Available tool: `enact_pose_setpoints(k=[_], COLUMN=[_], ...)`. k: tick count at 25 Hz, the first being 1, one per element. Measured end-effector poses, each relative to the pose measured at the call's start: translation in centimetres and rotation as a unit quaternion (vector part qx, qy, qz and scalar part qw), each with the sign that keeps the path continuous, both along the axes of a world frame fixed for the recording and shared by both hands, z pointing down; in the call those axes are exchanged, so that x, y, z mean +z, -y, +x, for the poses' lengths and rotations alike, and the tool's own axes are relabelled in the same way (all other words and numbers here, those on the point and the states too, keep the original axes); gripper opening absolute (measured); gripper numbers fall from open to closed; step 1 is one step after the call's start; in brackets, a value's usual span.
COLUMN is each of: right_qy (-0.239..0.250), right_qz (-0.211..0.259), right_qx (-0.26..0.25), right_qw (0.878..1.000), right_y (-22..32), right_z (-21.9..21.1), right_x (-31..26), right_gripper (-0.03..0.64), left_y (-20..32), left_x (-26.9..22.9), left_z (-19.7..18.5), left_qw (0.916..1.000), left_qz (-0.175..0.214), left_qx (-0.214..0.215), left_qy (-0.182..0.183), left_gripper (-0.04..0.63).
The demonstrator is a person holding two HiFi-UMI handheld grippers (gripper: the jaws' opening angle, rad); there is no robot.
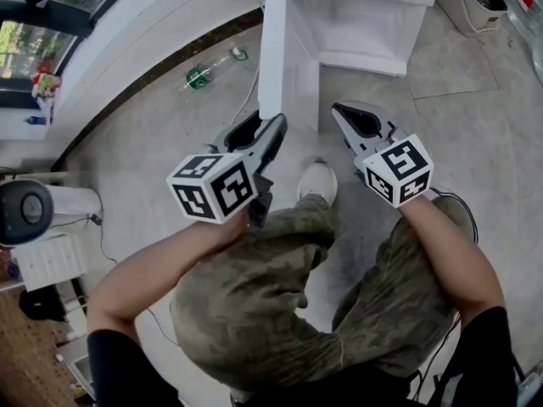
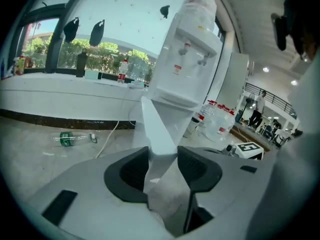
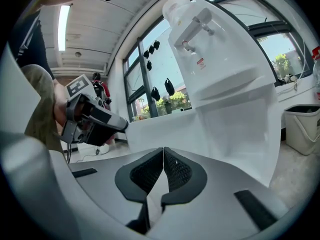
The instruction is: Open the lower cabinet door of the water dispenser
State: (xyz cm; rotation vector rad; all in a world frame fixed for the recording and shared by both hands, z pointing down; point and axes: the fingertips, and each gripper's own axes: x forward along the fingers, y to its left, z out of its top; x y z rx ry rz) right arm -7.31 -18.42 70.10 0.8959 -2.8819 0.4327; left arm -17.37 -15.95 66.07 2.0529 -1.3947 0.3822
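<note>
Door (image 1: 288, 58) stands swung out from dispenser (image 1: 365, 24), its free edge upright, facing you. Your left gripper (image 1: 275, 128) clamps that edge. Right gripper (image 1: 339, 110) is clenched empty, right of door. Left is nearer, so pull from there.

No legible text — sticker (image 2: 177, 69) on water dispenser (image 2: 192, 49), bottle label (image 2: 66, 139) blurred.

One water dispenser (image 1: 365, 24) with one lower cabinet door (image 1: 273, 58) and two taps (image 2: 186, 49); two grippers, the left gripper (image 1: 278, 124) and the right gripper (image 1: 338, 108); one green bottle (image 1: 199, 76) on the floor; one white shoe (image 1: 318, 181); one bin (image 3: 302, 126); one round grey appliance (image 1: 25, 212); several water jugs (image 2: 220, 126), too crowded to count
</note>
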Motion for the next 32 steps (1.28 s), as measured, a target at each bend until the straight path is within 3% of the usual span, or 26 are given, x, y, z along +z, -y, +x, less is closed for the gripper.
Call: enact_pose_setpoints(k=[6, 16, 21, 27, 32], right_qy=[0.004, 0.025, 0.027, 0.016, 0.006], right_qz=[-0.002, -0.014, -0.022, 0.014, 0.004], right_qx=[0.001, 0.013, 0.014, 0.008, 0.008], right_qw=[1.0, 1.0, 0.999, 1.0, 1.0], right_y=[0.1, 1.6, 2.3, 2.3, 2.3], right_z=[0.2, -0.7, -1.4, -2.3, -2.5], right_x=[-0.3, -0.9, -0.9, -2.3, -1.1], right_gripper=[0.002, 0.002, 0.002, 0.002, 0.002], left_y=[-0.1, 0.3, 0.6, 0.8, 1.4], left_x=[0.0, 0.1, 0.1, 0.1, 0.2], left_z=[-2.0, -4.1, -4.9, -6.7, -8.6], left_qw=[0.9995, 0.9956, 0.9959, 0.9934, 0.9904], left_qz=[0.005, 0.034, 0.039, 0.051, 0.055], left_qx=[-0.022, -0.012, -0.027, -0.058, -0.088], left_qy=[0.023, 0.086, 0.077, 0.084, 0.091], left_gripper=[0.172, 0.166, 0.166, 0.164, 0.167])
